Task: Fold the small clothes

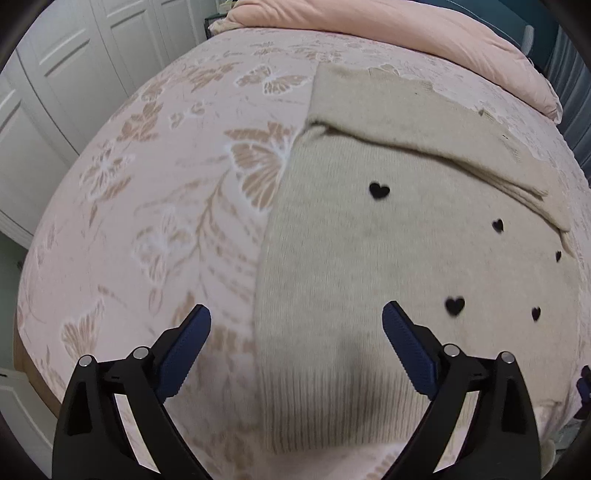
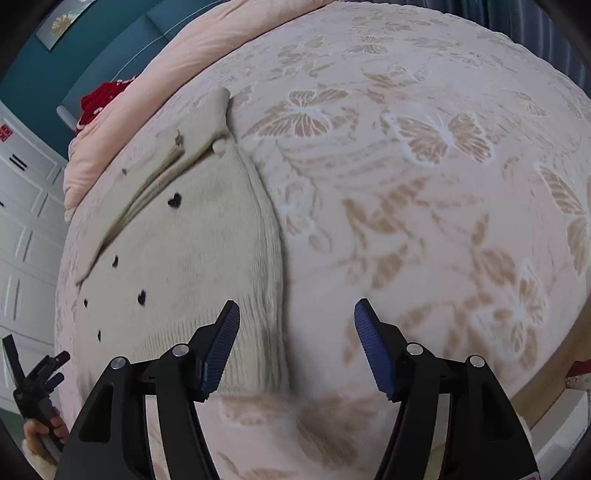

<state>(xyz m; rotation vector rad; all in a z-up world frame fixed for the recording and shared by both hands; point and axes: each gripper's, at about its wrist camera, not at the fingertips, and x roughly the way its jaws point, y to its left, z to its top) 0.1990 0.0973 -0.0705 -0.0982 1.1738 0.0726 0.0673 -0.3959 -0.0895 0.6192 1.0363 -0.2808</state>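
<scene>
The left gripper (image 1: 296, 325) is observed with its blue-padded fingers (image 1: 184, 350) spread wide apart and nothing held between them. It is positioned above the near left edge of the sweater (image 1: 369, 258), with one finger over the bedspread (image 1: 147, 221) and the other over the knit. No contact with the fabric can be confirmed from the left wrist view.

The right gripper (image 2: 297, 325) is likewise found released, its fingers (image 2: 221, 350) parted and empty. It is located over the near right corner of the sweater (image 2: 192, 258), the left finger above the ribbed hem (image 2: 258, 350) and the right finger above bare bedspread (image 2: 424, 203).

The sweater is recorded as a beige knit with small black hearts (image 1: 379, 190), laid flat on the bed with its ribbed hem (image 1: 332, 406) nearest the grippers. A sleeve (image 1: 424, 136) is seen folded diagonally across the upper part of the body.

The bedspread is noted as pale pink with a tan butterfly and flower pattern. A pink duvet (image 1: 406, 33) is bunched along the far side of the bed. White panelled cupboard doors (image 1: 74, 55) are visible to the left, and a teal wall (image 2: 92, 48) and a red item (image 2: 99, 103) are recorded in the right wrist view. The left gripper's handle (image 2: 37, 387), held in a hand (image 2: 40, 435), is seen at the lower left edge of that view.
</scene>
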